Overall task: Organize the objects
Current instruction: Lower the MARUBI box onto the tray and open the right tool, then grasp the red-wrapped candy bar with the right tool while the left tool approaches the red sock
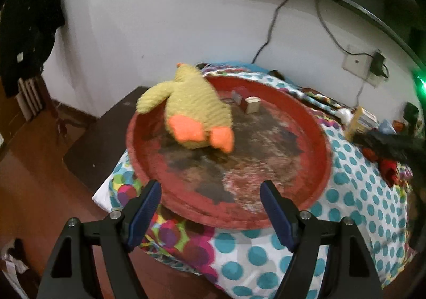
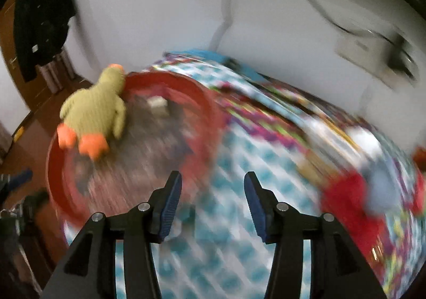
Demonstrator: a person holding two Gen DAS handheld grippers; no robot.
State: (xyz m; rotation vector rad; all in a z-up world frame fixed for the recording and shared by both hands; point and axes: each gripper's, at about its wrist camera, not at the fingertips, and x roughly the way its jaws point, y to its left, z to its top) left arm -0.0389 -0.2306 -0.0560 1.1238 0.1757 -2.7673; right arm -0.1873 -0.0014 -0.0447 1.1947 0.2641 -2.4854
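The duck (image 1: 190, 109) lies face down on the far left rim of the red tray (image 1: 314, 123), feet toward the empty, open left gripper (image 1: 210, 200), which is nearer than the empty, open right gripper (image 2: 213, 192).

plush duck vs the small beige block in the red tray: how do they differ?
The plush duck is big, soft, yellow with orange feet; the beige block is small, hard-edged and plain. The duck lies at the tray's left side, head over the red tray's rim; the block sits wholly inside, near the far rim. Both rest in the tray, ungripped.
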